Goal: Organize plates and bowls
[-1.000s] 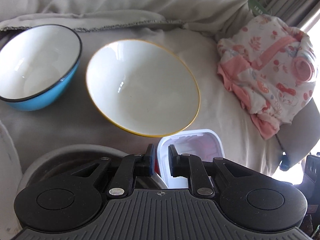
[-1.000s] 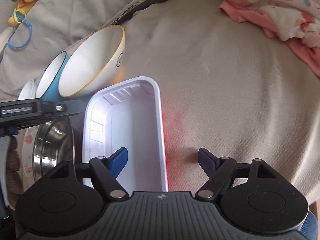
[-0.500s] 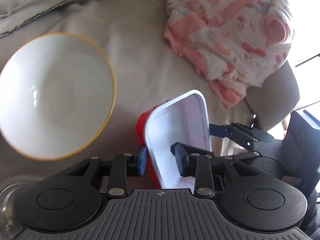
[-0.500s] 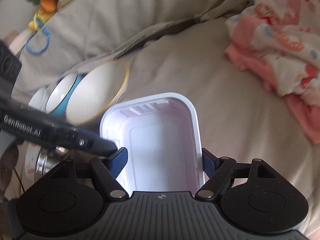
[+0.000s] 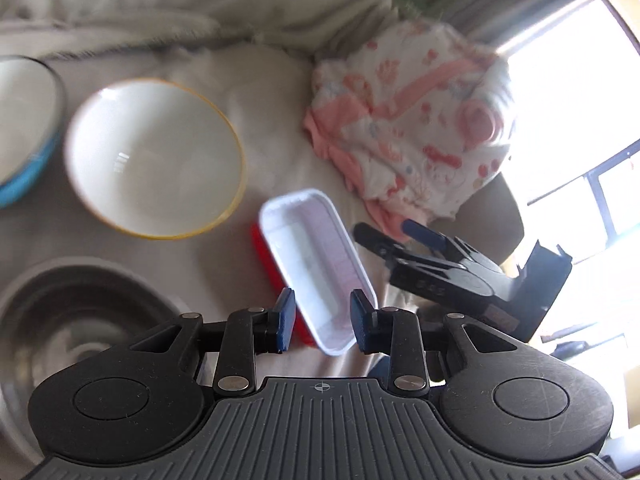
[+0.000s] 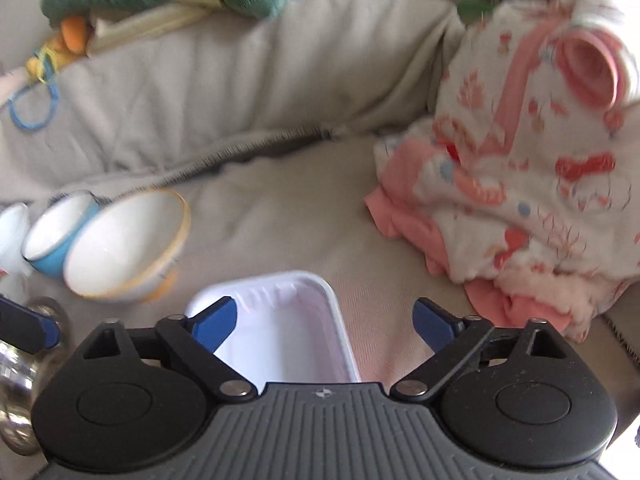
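Presently, the left gripper [image 5: 322, 318] stood with its jaws parted and empty, the near end of a white rectangular tray [image 5: 316, 264] lying between and just beyond the blue pads [image 5: 286, 318]. Neither pad was seen to touch the tray wall. The tray rested on the grey bed cover [image 5: 276, 108], open side up, its red outer wall showing along the edge nearer the left jaw. Its long axis ran away from the jaws and leaned toward the left-jaw side at the far end.

The right gripper [image 6: 324, 320] was likewise spread wide, holding nothing. In the right wrist view the same tray [image 6: 288, 320] lay under and ahead of the jaws, nearer the left pad, which overlapped its rim in the picture; contact could not be confirmed. The right pad stood well clear of it over bare cover. Here the long axis ran straight forward from the jaws, short far end squarely ahead.

Beyond the left gripper's left jaw sat a white bowl with a yellow rim [image 5: 154, 158], upright, and further to that side a blue bowl [image 5: 24, 128], partly cut by the frame. A steel bowl [image 5: 76, 320] lay beside the left jaw. A pink patterned garment [image 5: 408, 120] was heaped ahead of the right jaw. Both views were motion-blurred.
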The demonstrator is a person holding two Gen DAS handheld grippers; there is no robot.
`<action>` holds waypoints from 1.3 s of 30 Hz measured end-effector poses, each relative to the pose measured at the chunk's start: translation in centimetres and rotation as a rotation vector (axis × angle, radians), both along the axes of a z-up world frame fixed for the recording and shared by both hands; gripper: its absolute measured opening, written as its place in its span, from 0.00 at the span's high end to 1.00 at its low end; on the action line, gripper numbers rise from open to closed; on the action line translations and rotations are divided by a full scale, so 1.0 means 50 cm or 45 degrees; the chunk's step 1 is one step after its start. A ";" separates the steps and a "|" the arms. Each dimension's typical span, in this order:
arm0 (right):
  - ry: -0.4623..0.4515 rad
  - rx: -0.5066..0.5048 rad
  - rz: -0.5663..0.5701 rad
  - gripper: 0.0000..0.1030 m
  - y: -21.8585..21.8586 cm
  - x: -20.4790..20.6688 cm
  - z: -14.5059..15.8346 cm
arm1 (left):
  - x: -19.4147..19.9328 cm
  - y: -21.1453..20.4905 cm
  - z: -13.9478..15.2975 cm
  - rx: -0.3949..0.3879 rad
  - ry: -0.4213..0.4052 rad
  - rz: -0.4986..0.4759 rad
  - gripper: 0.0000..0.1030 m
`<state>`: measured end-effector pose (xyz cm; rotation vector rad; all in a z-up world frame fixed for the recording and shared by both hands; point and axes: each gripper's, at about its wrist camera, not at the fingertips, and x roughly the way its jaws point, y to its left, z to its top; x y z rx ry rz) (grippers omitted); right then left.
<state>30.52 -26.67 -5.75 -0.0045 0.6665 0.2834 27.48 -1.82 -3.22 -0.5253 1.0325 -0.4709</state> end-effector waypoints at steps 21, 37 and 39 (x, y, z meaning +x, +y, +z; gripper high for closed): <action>0.247 -0.016 0.272 0.00 0.359 -0.111 -0.094 | -0.299 0.224 -0.092 0.256 -0.095 0.707 0.67; 0.482 0.383 0.319 0.09 0.258 -0.131 -0.114 | -0.289 0.155 -0.159 0.113 0.092 0.527 0.73; 0.480 0.328 0.263 0.09 0.262 -0.122 -0.134 | -0.275 0.152 -0.174 0.132 0.113 0.540 0.73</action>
